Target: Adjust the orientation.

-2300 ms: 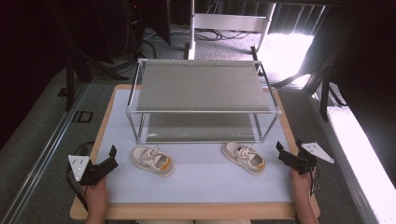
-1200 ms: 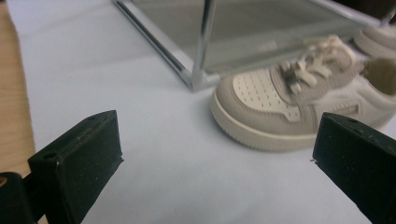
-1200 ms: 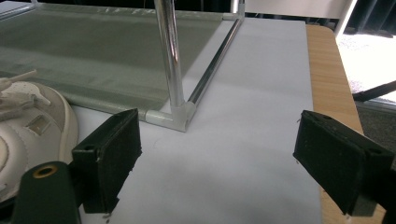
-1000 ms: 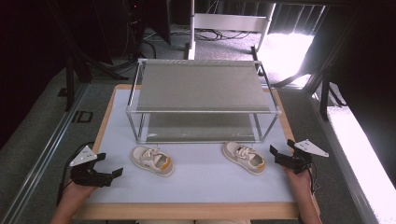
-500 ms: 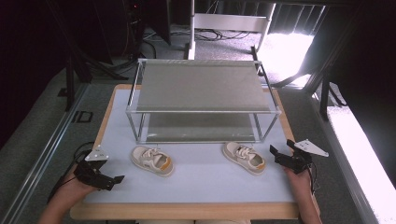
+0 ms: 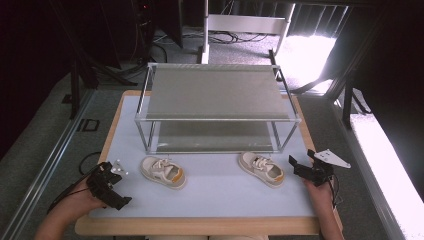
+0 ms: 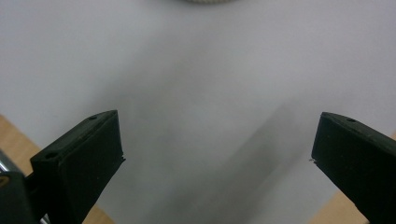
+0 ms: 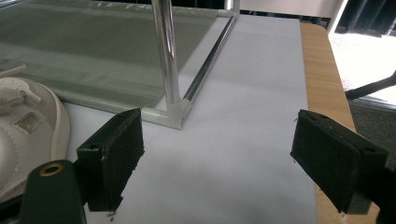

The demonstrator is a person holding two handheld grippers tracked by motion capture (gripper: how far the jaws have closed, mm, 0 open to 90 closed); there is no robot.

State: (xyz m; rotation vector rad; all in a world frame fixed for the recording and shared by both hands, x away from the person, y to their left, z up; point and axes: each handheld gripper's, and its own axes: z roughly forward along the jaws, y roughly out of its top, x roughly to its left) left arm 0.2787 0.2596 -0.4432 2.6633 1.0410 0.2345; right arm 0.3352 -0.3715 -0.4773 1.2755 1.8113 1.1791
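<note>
Two small shoes on the white mat (image 6: pixel 215 192), both in front of the two-tier metal rack (image 6: pixel 215 107).

Left shoe (image 6: pixel 163 171): near the rack's front-left leg. Long axis runs diagonal, far-left to near-right. Orange patch sits at the near-right end, laces toward the far-left end. Can't call toe vs heel from the high view.

Right shoe (image 6: pixel 261 169): near the rack's front-right leg, same diagonal, far-left to near-right. Upright on its sole, as is the left one.

Shoes well apart from each other.

Left gripper (image 6: pixel 116 196): near-left corner of the mat, left of the left shoe, not touching it. Jaws spread wide, nothing between them, just bare mat in its own view.

Right gripper (image 6: pixel 296 165): just right of the right shoe, apart from it. Jaws spread, empty. Its view shows that shoe's edge (image 8: pixel 28 126) at left and the rack's corner post (image 8: pixel 168 60) ahead.
</note>
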